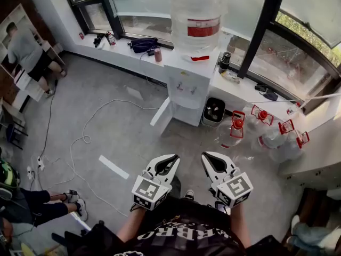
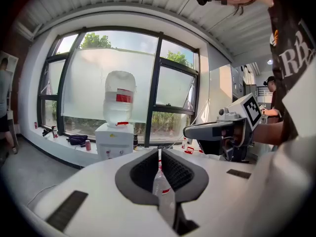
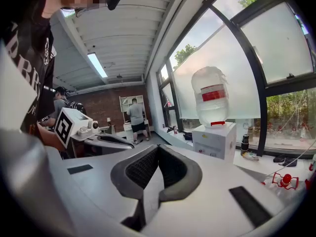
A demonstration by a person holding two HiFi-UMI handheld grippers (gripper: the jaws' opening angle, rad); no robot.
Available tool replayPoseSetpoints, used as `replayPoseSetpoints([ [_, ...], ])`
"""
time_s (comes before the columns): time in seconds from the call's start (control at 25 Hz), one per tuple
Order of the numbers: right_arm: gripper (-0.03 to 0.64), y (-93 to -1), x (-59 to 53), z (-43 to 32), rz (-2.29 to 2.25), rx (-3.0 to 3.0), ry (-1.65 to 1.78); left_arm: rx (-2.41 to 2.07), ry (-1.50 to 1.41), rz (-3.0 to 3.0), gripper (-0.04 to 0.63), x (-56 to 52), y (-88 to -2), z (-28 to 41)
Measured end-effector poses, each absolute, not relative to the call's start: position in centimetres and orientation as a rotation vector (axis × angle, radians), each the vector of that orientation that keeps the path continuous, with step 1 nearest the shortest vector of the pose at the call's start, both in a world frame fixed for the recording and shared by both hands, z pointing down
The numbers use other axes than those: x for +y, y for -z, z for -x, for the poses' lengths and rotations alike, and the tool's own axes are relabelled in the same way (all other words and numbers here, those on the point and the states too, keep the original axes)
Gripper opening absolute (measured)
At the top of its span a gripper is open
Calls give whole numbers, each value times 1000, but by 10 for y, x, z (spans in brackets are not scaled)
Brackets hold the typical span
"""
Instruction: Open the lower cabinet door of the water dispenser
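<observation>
Standing open, cabinet door [image 1: 161, 116], right claw [image 3: 157, 149] closed

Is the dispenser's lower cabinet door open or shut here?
Open. The head view shows the door swung out from the water dispenser.

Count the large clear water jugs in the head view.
5 large clear water jugs: one upturned on the white water dispenser; four red-capped clustered on the floor to its right. Others may be hidden.
</observation>
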State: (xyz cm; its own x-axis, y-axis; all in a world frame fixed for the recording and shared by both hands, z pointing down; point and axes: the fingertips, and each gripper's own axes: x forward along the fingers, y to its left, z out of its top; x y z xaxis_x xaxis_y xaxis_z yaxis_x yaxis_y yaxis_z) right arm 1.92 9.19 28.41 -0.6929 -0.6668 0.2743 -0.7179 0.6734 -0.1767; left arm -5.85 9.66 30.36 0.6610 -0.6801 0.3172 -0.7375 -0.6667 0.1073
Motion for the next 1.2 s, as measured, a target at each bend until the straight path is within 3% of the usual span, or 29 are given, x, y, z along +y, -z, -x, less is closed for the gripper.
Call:
replayPoseSetpoints([
  [1.2, 12, -267, 169, -4, -948, -2760, -213, -1301, -321, -2672, 26, 192, -262, 51],
])
